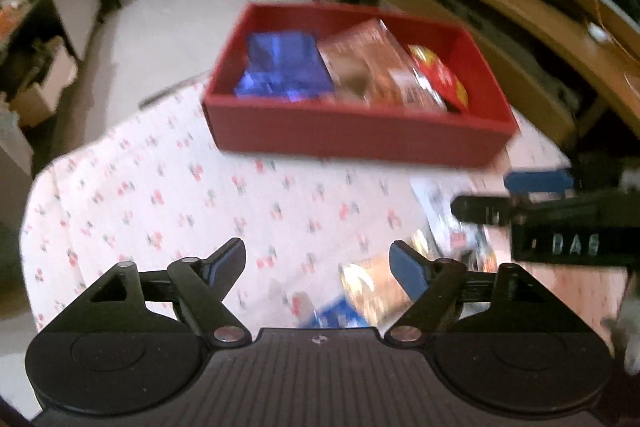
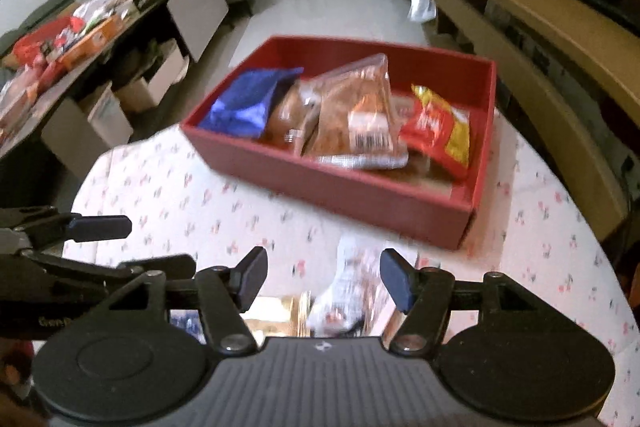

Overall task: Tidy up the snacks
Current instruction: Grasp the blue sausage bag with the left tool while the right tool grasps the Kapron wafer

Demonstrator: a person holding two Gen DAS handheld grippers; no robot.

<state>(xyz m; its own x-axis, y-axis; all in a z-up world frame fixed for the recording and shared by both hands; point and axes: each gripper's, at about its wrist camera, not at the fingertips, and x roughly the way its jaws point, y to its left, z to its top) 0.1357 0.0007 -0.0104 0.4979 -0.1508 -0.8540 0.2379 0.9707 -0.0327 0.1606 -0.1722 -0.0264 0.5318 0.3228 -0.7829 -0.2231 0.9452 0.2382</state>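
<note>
The left claw point(image 1: 318, 263) stands at the bottom of its own view, jaws spread apart with nothing between the blue pads; below the gap lies the flowered cloth of the surface point(image 1: 168, 195). Just past its right finger, low in the frame, a few loose snack packets point(image 1: 372, 287) lie on the cloth, blurred: an orange-brown one, a blue one at the very bottom edge, and a pale printed one further right. The other claw reaches in from the right edge of that view, dark with a blue pad.

The right claw point(image 2: 324, 277) is likewise released, its jaws parted and gripping nothing. A white and brown packet point(image 2: 344, 291) lies on the cloth beneath the gap, not touched by either pad, with more wrappers half hidden behind the claw body at the lower middle. The left claw shows at the left edge of this view.

Further out, in the middle of both views, a red box point(image 2: 360, 195) sits on the surface. Inside it, from left to right, are a blue packet point(image 2: 248, 103), a clear bag of brown baked goods point(image 2: 352, 115) leaning across the middle, and a red and yellow packet point(image 2: 440, 131) toward the right wall.

Beyond, upper left in the right view, a side table point(image 2: 100, 39) carries a clutter of other packages; wooden shelving point(image 2: 540, 27) runs along the upper right.
</note>
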